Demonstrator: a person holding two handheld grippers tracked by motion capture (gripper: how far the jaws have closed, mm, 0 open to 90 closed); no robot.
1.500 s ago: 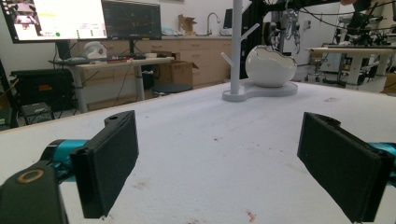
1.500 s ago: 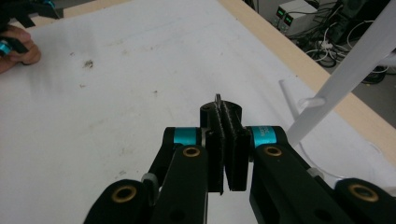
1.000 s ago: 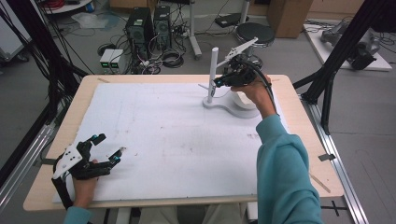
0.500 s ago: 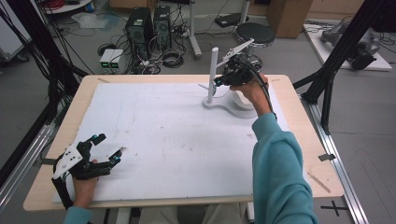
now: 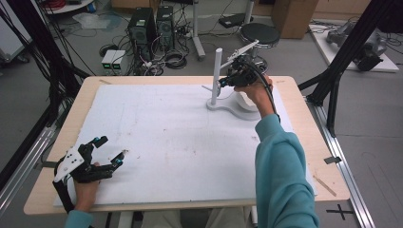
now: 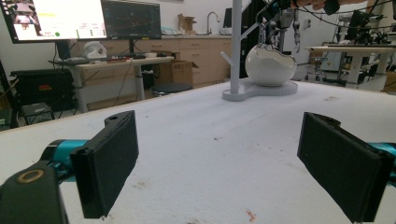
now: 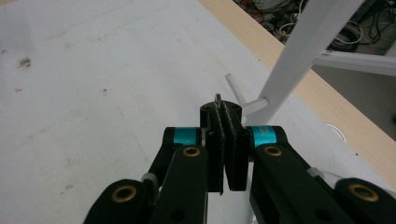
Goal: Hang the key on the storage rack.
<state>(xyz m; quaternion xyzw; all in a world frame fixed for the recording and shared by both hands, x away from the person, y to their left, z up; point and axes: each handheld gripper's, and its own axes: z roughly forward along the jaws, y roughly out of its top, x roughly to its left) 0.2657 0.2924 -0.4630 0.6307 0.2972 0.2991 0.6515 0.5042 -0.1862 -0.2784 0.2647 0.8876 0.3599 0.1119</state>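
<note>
A white stand (image 5: pixel 217 71) with side pegs rises from a flat white base (image 5: pixel 227 107) at the table's far right. A white rounded object (image 5: pixel 247 100) sits on that base. My right gripper (image 5: pixel 223 82) is held beside the post, above the rounded object (image 6: pixel 271 65). In the right gripper view its jaws (image 7: pixel 227 112) are pressed together with a thin grey piece (image 7: pixel 217 98) sticking out between the pads, just short of a peg (image 7: pixel 236 88). I cannot tell whether that piece belongs to the rounded object. My left gripper (image 5: pixel 111 147) rests open on the near left of the white mat (image 5: pixel 166 142), nothing between its pads (image 6: pixel 112 161).
The wooden table edge (image 5: pixel 304 123) runs close behind and to the right of the stand. Black frame struts (image 5: pixel 332 80) stand at the right. Computers and cables (image 5: pixel 147 33) lie on the floor beyond the table.
</note>
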